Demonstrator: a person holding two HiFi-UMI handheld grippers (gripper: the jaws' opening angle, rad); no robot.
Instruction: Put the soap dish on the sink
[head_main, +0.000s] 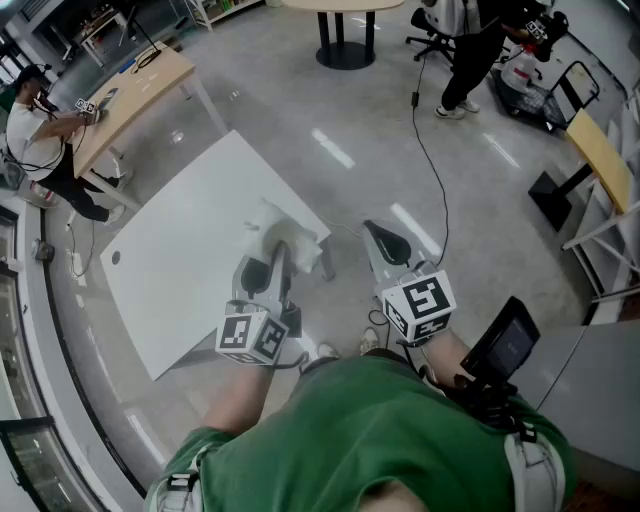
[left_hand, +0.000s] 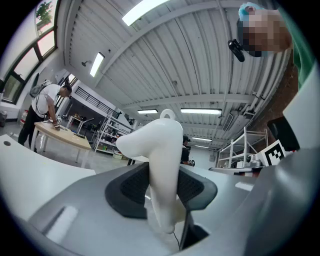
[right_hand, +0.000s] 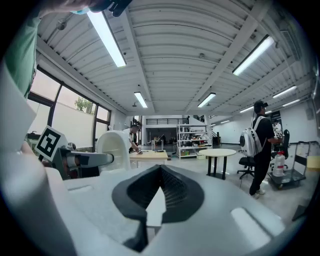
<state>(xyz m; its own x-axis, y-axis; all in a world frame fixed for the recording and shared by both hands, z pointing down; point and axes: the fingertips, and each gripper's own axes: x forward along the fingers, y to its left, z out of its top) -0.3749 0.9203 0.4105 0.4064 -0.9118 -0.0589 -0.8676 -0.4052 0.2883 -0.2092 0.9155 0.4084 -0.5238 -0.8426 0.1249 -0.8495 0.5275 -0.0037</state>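
The white soap dish (head_main: 296, 240) is held in the air over the near corner of the white table (head_main: 170, 270). My left gripper (head_main: 274, 256) is shut on it. In the left gripper view the soap dish (left_hand: 162, 150) stands on edge between the two black pads (left_hand: 129, 187), which press on both of its sides. My right gripper (head_main: 380, 236) hovers to the right of the dish, over the floor, and is shut on nothing. In the right gripper view its pads (right_hand: 132, 192) meet at the tip, and the soap dish (right_hand: 113, 146) shows to the left.
A wooden desk (head_main: 140, 90) with a person (head_main: 35, 135) at it stands at the back left. A round table's base (head_main: 345, 50) and a standing person (head_main: 475, 50) are at the back. A cable (head_main: 435, 170) runs across the floor, and shelving (head_main: 600, 165) lines the right.
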